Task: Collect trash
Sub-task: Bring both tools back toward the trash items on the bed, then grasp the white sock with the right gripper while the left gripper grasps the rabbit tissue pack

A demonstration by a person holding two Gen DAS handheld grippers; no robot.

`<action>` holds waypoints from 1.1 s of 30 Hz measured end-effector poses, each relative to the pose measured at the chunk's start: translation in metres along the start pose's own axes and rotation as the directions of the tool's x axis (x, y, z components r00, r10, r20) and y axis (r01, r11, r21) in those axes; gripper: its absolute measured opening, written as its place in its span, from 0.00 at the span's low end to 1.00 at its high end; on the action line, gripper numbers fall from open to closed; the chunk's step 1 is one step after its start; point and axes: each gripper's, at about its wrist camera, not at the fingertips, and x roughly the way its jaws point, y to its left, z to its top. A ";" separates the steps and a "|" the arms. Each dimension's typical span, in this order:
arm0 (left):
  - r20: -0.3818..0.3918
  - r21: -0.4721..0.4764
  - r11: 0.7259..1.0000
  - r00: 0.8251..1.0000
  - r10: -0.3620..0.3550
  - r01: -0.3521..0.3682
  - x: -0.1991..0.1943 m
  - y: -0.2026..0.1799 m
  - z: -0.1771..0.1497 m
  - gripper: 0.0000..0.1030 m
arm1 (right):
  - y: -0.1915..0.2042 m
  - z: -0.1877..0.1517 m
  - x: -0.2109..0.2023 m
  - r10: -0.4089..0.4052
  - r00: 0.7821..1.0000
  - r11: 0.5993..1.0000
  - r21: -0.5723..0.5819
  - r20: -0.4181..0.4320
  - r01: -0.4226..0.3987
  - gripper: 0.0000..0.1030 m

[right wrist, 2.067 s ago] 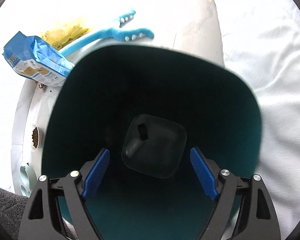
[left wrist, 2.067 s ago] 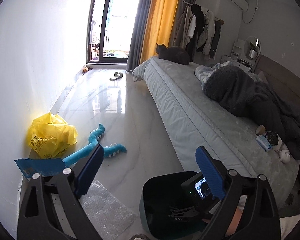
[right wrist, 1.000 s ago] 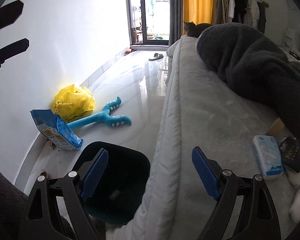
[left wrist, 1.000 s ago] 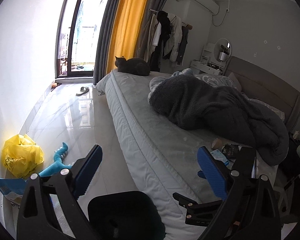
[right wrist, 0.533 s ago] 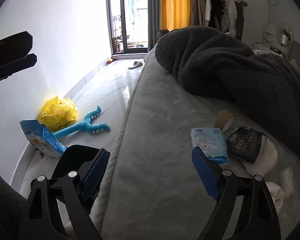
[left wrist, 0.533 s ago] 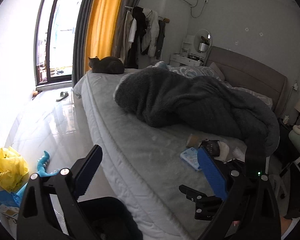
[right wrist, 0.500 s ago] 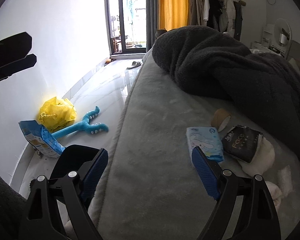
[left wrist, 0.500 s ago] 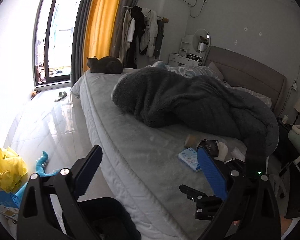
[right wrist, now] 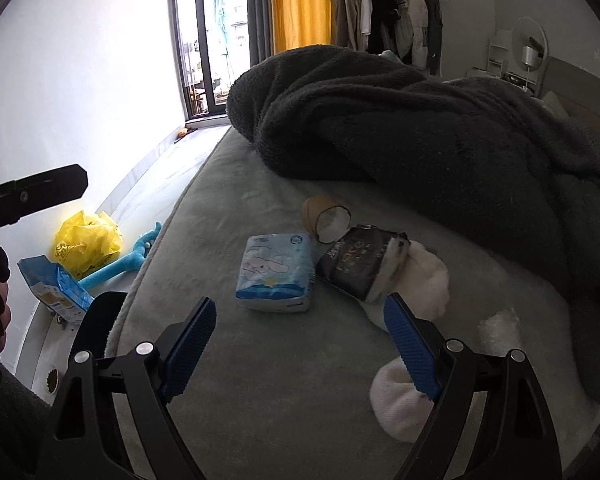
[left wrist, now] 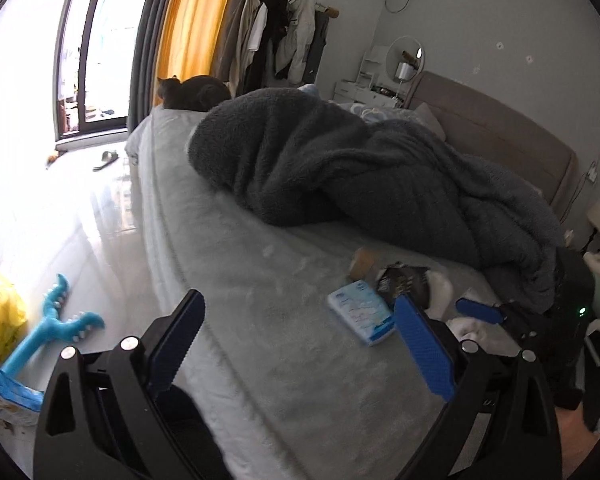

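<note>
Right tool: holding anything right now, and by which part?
Nothing held. The right tool is open over the bed, short of the tissue pack; the left tool is also open and empty.

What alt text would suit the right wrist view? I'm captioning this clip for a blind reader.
An open, empty claw hovers over a grey bed where a blue tissue pack, a black packet, a cardboard roll and white socks lie beside a dark blanket. On the floor at left are a yellow bag and a dark bin.

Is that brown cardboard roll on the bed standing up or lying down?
Lying down: the cardboard roll rests on its side on the bed, its open end facing the camera.
</note>
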 end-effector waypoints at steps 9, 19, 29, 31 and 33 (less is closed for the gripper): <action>-0.047 0.028 0.999 0.999 0.018 -0.017 0.042 -0.018 -0.001 0.94 | -0.035 -0.019 -0.007 0.000 1.000 1.000 0.016 -0.017 0.000 0.86; -0.130 0.013 1.000 0.991 0.024 -0.022 0.081 -0.035 -0.019 0.94 | -0.062 -0.043 -0.002 0.016 0.998 0.999 0.037 -0.068 -0.014 0.86; -0.165 0.023 0.999 0.985 0.047 -0.044 0.104 -0.048 -0.030 0.94 | -0.078 -0.052 -0.002 0.052 0.996 0.996 0.077 -0.072 -0.046 0.86; -0.169 0.026 0.999 0.984 0.048 -0.044 0.107 -0.051 -0.032 0.94 | -0.080 -0.050 -0.001 0.048 0.996 0.996 0.078 -0.075 -0.042 0.79; -0.172 0.022 0.999 0.984 0.045 -0.041 0.111 -0.054 -0.032 0.94 | -0.083 -0.051 -0.002 0.042 0.996 0.996 0.085 -0.075 -0.036 0.74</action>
